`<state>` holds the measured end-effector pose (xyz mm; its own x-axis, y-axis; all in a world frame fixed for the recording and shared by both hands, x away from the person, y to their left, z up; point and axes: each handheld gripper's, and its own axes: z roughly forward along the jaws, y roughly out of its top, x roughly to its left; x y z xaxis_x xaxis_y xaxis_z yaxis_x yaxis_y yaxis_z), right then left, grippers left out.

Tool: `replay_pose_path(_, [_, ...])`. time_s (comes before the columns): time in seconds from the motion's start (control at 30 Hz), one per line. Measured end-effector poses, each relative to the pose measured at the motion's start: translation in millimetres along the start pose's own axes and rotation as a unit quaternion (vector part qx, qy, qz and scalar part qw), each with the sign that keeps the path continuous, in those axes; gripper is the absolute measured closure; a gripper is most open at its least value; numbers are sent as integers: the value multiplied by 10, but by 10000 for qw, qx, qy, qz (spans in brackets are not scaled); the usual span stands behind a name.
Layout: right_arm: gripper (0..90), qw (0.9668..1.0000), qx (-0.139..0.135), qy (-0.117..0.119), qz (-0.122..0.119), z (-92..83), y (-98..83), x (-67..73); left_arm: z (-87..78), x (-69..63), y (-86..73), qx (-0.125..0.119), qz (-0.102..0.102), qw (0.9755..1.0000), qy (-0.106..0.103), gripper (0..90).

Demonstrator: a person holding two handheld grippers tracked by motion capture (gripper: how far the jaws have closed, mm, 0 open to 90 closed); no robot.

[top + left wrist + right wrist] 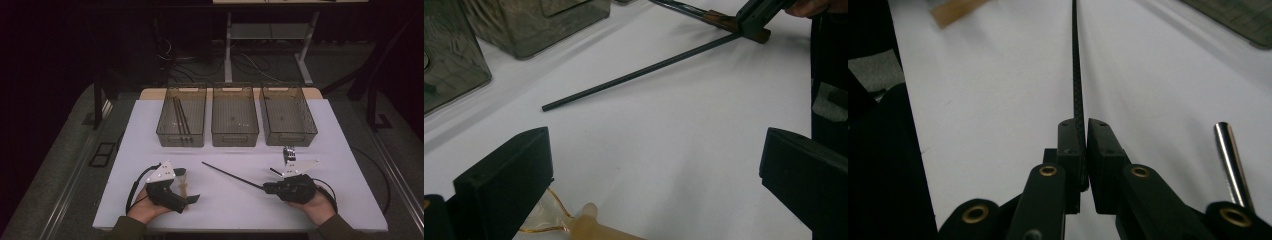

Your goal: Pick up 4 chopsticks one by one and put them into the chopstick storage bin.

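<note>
Lower right of the high view, we found the right tool clenched on a thin black rod lying across the white tabletop; the left tool stood released, lower left.

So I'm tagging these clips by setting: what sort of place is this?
Probably a lab or test workspace, not a home. A white table stands in a dark room, three clear bins sit in a row on it, and cables and desk legs show behind. The right tool grips a thin black rod.
</note>
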<state>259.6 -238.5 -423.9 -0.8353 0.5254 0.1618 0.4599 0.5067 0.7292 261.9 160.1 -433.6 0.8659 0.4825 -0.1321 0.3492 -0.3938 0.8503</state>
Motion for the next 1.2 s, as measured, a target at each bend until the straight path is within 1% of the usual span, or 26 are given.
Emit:
replay_pose_path(0.23, [848, 9996, -266, 39, 98, -73, 34, -12, 0, 0, 1, -5, -2, 10000, -2, 0])
replay_pose_path(0.33, [848, 9992, -389, 25, 94, -107, 50, -23, 0, 1, 1, 1, 2, 10000, -3, 0])
replay_pose_path(0.47, [848, 9986, -501, 80, 130, -145, 67, -36, 0, 0, 1, 1, 5, 10000, -2, 0])
replay_pose_path(0.57, [849, 9981, -598, 124, 114, -170, 85, -39, 0, 0, 1, 0, 2, 10000, -1, 0])
replay_pose_path(0.8, [849, 9972, -718, 154, 150, -211, 124, -50, 3, 3, 0, -1, 8, 10000, -1, 0])
replay_pose_path(1.2, [849, 9957, -908, 132, 119, -275, 202, -74, 9, 41, -19, 12, 8, 10000, 52, 0])
